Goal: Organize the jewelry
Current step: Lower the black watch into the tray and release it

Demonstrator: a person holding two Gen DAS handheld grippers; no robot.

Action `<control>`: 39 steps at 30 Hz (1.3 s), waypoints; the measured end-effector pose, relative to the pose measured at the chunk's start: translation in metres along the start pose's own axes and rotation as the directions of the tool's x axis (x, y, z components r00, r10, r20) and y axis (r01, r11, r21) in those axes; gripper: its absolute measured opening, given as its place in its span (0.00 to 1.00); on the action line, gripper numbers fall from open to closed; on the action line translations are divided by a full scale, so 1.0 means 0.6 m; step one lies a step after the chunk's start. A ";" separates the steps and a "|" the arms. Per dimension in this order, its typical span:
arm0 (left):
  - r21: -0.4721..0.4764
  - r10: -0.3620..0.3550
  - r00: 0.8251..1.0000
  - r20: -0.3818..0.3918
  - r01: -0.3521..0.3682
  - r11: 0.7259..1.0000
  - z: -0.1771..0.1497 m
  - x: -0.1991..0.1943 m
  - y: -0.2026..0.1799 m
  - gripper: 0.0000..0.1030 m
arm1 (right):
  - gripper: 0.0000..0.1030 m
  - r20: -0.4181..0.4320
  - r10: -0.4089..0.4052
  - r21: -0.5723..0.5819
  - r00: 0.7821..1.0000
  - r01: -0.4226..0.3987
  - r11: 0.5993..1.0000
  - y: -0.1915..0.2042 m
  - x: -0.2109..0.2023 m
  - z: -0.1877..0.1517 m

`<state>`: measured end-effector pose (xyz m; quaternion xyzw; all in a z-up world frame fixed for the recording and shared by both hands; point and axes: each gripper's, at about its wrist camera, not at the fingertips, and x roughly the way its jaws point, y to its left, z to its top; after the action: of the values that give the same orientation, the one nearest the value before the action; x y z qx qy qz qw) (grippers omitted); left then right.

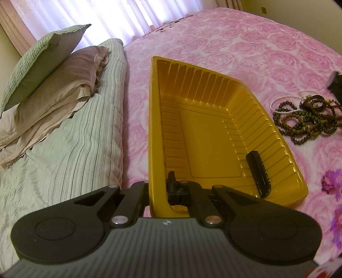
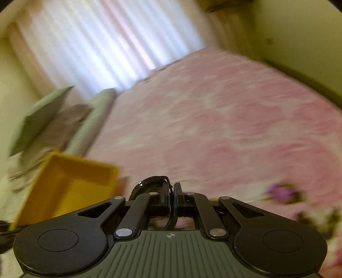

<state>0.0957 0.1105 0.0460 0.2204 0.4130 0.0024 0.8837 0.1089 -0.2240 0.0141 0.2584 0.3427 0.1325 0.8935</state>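
Note:
A yellow plastic tray (image 1: 213, 132) lies on the pink bedspread. My left gripper (image 1: 158, 190) is shut on the tray's near left wall, one finger inside and one outside. A black bangle (image 1: 258, 177) lies in the tray's near right corner. A pile of beaded bracelets and necklaces (image 1: 307, 117) lies on the bed to the right of the tray. My right gripper (image 2: 172, 192) is shut on a black bangle (image 2: 149, 181) and holds it above the bed, right of the tray (image 2: 64, 184). The right wrist view is blurred.
Pillows (image 1: 49, 70) and a striped quilt (image 1: 70, 149) lie left of the tray. Curtains (image 1: 102, 17) hang behind the bed. A dark object (image 1: 336, 85) shows at the right edge above the jewelry pile. The pink bedspread (image 1: 235, 47) stretches beyond the tray.

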 end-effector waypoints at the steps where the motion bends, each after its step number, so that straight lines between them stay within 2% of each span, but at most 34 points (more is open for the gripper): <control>1: 0.001 0.001 1.000 0.000 -0.001 1.000 0.000 0.000 0.000 0.02 | 0.03 -0.023 0.032 -0.004 0.999 -0.033 0.999 0.018 0.014 -0.005; 5: -0.003 -0.002 1.000 -0.001 0.002 1.000 -0.001 0.000 -0.001 0.02 | 0.03 -0.104 0.131 -0.064 0.986 -0.138 0.988 0.098 0.064 -0.035; 8: -0.005 -0.003 1.000 -0.004 0.003 1.000 -0.002 0.001 -0.003 0.02 | 0.03 -0.150 0.156 -0.089 0.976 -0.171 0.981 0.135 0.094 -0.057; 20: -0.005 -0.007 1.000 -0.007 0.007 1.000 -0.003 0.004 0.001 0.02 | 0.04 -0.231 0.173 -0.106 0.957 -0.202 0.974 0.178 0.151 -0.089; 23: -0.005 -0.007 1.000 -0.007 0.007 1.000 -0.003 0.005 0.002 0.02 | 0.05 -0.247 0.199 -0.091 0.948 -0.227 0.970 0.182 0.161 -0.091; 24: -0.005 -0.007 1.000 -0.007 0.007 1.000 -0.003 0.004 0.002 0.02 | 0.07 -0.248 0.215 -0.082 0.945 -0.241 0.967 0.182 0.163 -0.090; 25: -0.007 -0.008 1.000 -0.008 0.008 1.000 -0.003 0.005 0.002 0.02 | 0.14 -0.238 0.231 -0.070 0.943 -0.254 0.965 0.180 0.161 -0.090; 26: -0.008 -0.011 1.000 -0.010 0.011 1.000 -0.003 0.005 0.003 0.02 | 0.28 -0.224 0.244 -0.062 0.944 -0.263 0.963 0.177 0.156 -0.088; 27: -0.008 -0.014 1.000 -0.012 0.013 1.000 -0.004 0.006 0.002 0.02 | 0.38 -0.209 0.251 -0.059 0.945 -0.268 0.962 0.173 0.149 -0.086; 28: -0.006 -0.008 1.000 -0.012 0.008 1.000 -0.005 0.007 0.002 0.02 | 0.54 -0.188 0.256 -0.060 0.948 -0.271 0.961 0.169 0.140 -0.084; 29: -0.008 -0.009 1.000 -0.013 0.009 1.000 -0.005 0.007 0.002 0.02 | 0.56 -0.165 0.253 -0.065 0.953 -0.267 0.962 0.161 0.129 -0.082; 31: -0.011 -0.011 1.000 -0.012 0.011 1.000 -0.006 0.008 0.003 0.02 | 0.56 -0.127 0.213 -0.096 0.969 -0.226 0.969 0.144 0.107 -0.079; 35: -0.012 -0.011 1.000 -0.011 0.010 1.000 -0.006 0.008 0.002 0.02 | 0.56 -0.033 0.060 -0.182 0.998 -0.065 0.981 0.089 0.055 -0.089; 37: -0.011 -0.010 1.000 -0.011 0.010 1.000 -0.006 0.009 0.002 0.02 | 0.56 0.012 -0.049 -0.227 0.999 0.051 0.973 0.054 0.030 -0.101; 39: -0.012 -0.010 1.000 -0.010 0.010 1.000 -0.006 0.008 0.002 0.02 | 0.56 0.041 -0.143 -0.237 0.989 0.149 0.960 0.013 0.007 -0.112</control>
<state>0.0965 0.1138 0.0408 0.2130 0.4183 0.0016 0.8830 0.0658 -0.1905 -0.0264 0.1240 0.3319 0.1035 0.9294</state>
